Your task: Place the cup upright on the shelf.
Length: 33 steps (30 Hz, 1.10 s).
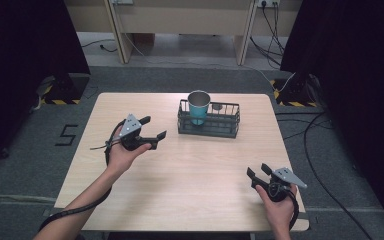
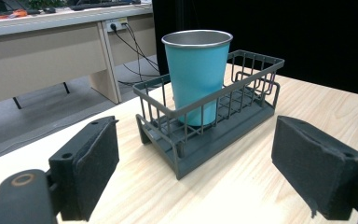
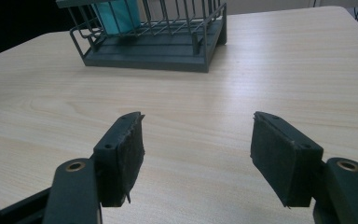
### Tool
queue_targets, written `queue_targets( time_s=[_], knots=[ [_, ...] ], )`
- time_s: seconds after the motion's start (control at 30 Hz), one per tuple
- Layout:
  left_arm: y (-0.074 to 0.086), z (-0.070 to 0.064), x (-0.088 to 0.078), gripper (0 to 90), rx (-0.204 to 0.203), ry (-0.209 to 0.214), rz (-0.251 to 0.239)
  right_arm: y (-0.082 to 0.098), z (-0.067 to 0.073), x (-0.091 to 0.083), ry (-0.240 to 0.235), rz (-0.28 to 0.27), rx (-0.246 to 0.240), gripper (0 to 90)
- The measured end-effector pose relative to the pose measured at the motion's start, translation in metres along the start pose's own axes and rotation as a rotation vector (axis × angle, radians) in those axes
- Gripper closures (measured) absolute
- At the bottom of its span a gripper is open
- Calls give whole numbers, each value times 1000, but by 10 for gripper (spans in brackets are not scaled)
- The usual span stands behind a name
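The left gripper (image 1: pixel 153 127) is spread wide, empty, just short of the dark grey wire basket (image 2: pixel 242 100) holding an upright teal metal cup (image 2: pixel 196 70) on the pale wooden counter (image 1: pixel 195 170). The right gripper (image 1: pixel 258 171) gapes empty near the front edge. A black "5" (image 1: pixel 67 135) marks the floor.

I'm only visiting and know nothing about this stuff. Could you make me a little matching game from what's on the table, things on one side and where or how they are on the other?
Things:
1. cup
2. basket
3. left gripper
4. right gripper

Descriptions:
A. dark wire, at the far middle of the table
B. open, held near the table's front right corner
C. blue, upright in the basket's left end
D. open, held left of the basket

Pairs: 1-C, 2-A, 3-D, 4-B
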State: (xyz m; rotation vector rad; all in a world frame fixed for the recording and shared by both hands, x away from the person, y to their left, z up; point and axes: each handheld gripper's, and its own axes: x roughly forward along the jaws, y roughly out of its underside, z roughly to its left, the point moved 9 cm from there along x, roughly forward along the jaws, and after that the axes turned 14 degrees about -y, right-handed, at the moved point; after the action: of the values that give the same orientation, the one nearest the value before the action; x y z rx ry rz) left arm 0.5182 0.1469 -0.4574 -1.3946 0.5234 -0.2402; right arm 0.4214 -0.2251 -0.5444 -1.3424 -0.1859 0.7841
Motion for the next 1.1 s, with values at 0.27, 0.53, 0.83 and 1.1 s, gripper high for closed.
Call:
queue_targets(
  time_s=[0.27, 0.53, 0.83, 1.1],
  knots=[
    [16, 7, -20, 142, -9, -15, 6, 0, 0, 0, 1, 0, 0, 353],
    [27, 14, -39, 142, -11, -31, 12, 0, 0, 0, 3, 1, -1, 353],
    [51, 18, -60, 142, -23, -34, 42, 0, 0, 0, 5, 0, -1, 353],
    [77, 24, -78, 142, -41, -56, 72, 0, 0, 0, 5, 3, -2, 353]
  ],
)
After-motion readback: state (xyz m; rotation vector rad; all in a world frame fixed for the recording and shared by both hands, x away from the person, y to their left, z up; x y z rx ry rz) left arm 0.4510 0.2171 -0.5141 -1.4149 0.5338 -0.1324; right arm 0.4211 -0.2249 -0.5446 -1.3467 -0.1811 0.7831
